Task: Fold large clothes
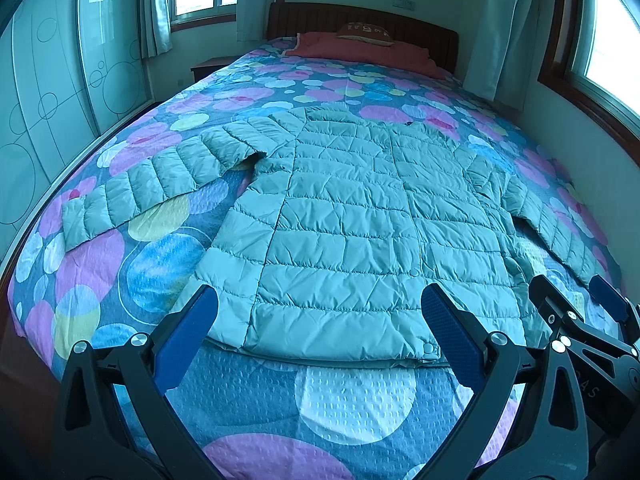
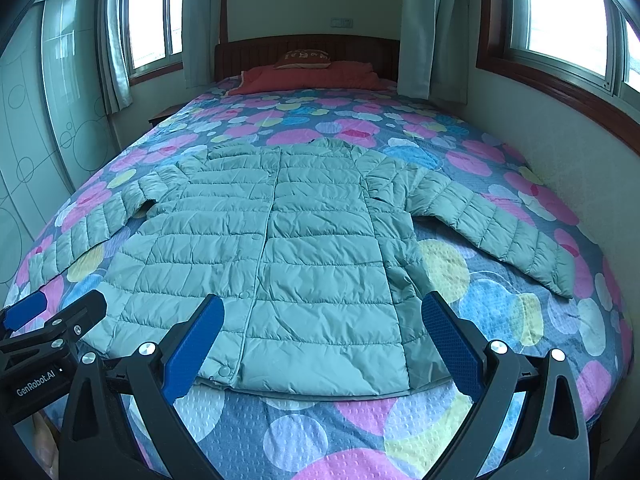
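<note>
Daylight from windows on two walls falls on a bed [image 1: 248,408] covered with a blue spread printed in pink, yellow and pale circles; a red pillow [image 2: 312,76] lies up at twelve o'clock against the dark headboard [image 1: 360,20]. Spread flat on that cover is a pale green quilted jacket [image 1: 352,208], front up and snapped shut, collar toward the headboard, hem toward the foot, one sleeve running out toward eight o'clock and the other toward four.

Hovering just short of the hem, the left gripper [image 1: 318,320] has its blue-padded fingers spread wide, nothing between them and no cloth touched. Close beside it on the three o'clock side, the right gripper [image 2: 322,324] is splayed just as wide, also empty, near the hem's right-hand corner.
</note>
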Demonstrator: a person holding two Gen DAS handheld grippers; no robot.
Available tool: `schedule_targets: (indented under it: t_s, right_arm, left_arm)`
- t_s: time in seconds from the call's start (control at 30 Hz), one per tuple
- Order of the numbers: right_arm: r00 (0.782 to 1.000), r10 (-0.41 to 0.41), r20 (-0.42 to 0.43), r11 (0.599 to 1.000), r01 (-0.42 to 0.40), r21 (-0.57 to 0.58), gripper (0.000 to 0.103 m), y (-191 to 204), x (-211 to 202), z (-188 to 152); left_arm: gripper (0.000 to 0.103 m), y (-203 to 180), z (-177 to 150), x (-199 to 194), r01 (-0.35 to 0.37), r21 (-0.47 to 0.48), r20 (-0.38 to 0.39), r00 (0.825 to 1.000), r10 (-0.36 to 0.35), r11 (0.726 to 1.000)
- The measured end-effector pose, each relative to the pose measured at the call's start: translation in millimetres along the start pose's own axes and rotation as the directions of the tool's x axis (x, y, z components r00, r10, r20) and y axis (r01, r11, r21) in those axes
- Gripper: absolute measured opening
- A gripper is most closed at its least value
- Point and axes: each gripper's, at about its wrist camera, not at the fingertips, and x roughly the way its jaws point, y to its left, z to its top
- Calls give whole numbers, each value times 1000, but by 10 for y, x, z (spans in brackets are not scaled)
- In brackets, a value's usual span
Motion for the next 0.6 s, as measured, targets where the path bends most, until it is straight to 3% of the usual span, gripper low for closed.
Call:
schedule_targets:
  t_s: [0.6]
  right_arm:
    - [1000, -1, -2, 1000, 1, -2, 98, 17, 20, -9]
  left_arm:
    - [101, -5, -5, 5, 0, 1, -2, 1000, 0, 1000]
